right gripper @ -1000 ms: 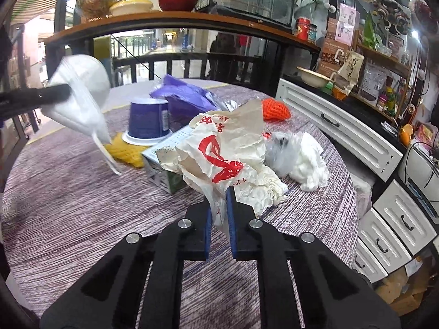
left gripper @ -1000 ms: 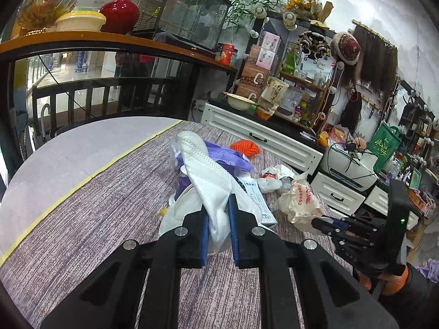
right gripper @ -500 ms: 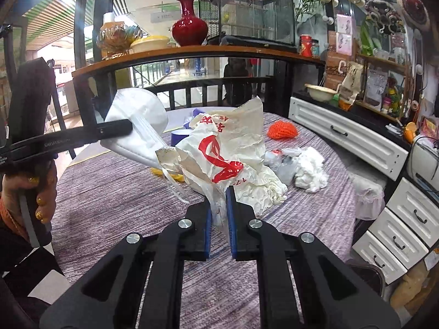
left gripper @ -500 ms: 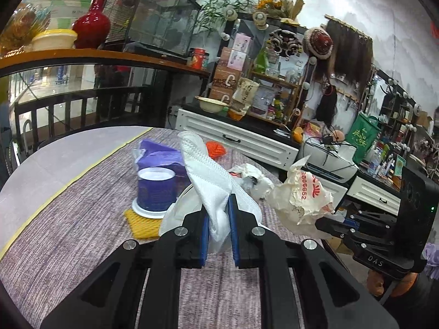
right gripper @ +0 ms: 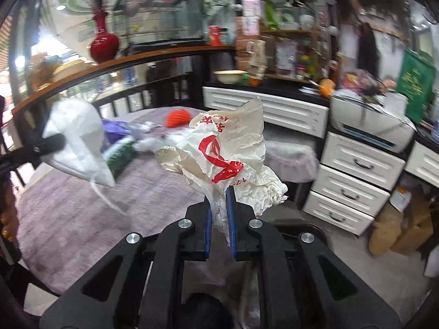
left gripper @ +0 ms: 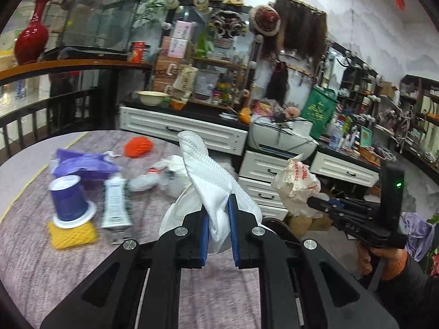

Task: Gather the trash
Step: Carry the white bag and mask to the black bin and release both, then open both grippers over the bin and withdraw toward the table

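Left wrist view: left tongs [left gripper: 218, 229] pinch a white face mask [left gripper: 211, 181] between the blue pads, the mask standing up above the fingers, clear of the desk [left gripper: 55, 268]. Off to the right the right tongs [left gripper: 315, 201] show side-on, pinching a crumpled white bag with red print [left gripper: 296, 181] over the desk's edge, in front of the white drawers [left gripper: 263, 175].

On the desk, left of the mask: upturned purple cup [left gripper: 67, 198] on a yellow foam net [left gripper: 72, 233], a pale tube [left gripper: 115, 203] just beside it, a purple bag [left gripper: 82, 163] behind, an orange net [left gripper: 138, 146] farther back, clear wrappers [left gripper: 153, 178] between.

Right wrist view: right tongs [right gripper: 219, 231] pressed onto the crumpled bag [right gripper: 225, 156], bulk of it bunched above the fingers. Left tongs [right gripper: 50, 144] enter from the left edge, holding the mask [right gripper: 79, 142] in the air above the desk [right gripper: 68, 213]. View blurred.
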`<state>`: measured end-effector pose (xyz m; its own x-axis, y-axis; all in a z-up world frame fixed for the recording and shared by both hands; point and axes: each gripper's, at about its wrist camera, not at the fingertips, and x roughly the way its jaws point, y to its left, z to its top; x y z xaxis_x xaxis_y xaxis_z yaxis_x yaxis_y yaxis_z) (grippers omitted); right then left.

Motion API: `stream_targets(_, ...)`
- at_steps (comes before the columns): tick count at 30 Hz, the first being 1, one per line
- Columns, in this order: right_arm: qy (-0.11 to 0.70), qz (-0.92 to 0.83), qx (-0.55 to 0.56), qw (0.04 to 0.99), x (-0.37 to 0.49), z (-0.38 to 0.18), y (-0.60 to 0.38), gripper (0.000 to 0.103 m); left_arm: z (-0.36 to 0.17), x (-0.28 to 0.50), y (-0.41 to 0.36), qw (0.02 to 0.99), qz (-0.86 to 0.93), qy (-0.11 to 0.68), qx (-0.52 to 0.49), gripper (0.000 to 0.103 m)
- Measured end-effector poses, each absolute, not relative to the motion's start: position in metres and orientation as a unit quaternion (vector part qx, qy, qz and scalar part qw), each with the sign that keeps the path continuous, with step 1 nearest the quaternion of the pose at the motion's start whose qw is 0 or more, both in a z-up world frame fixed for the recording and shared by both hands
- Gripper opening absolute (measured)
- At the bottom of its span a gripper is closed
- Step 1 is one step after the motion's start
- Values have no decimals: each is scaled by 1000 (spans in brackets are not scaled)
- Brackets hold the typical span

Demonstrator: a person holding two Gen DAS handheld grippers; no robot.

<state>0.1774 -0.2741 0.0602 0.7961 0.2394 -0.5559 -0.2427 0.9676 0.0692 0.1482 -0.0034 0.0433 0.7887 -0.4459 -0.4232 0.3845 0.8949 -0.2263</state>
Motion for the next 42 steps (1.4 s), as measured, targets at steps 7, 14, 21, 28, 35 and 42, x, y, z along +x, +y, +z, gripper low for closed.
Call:
stream_targets(7, 360, 61, 26, 931, 190, -1, -325, 11, 39, 162, -70, 928, -273, 249, -53, 13)
stream_targets(14, 434, 25, 71, 898, 198, -81, -359, 11, 26, 165, -126, 913, -307, 265, -42, 13)
stream_targets(21, 467, -1, 100, 878, 195, -123, -372, 36, -4, 171, -169, 895, -326, 302, -27, 13)
stream_targets(28, 443, -50, 149, 883, 177, -122, -406, 65, -34, 177, -194, 882, -328, 339, -12, 13)
stream_targets(35, 422, -127, 138, 887, 151, -108, -443, 70, -63, 187, -222, 868, -328, 373, 16, 13)
stream_targets(42, 396, -174, 142, 891, 120, -94, -474, 73, -93, 195, -251, 849, -330, 411, 40, 13)
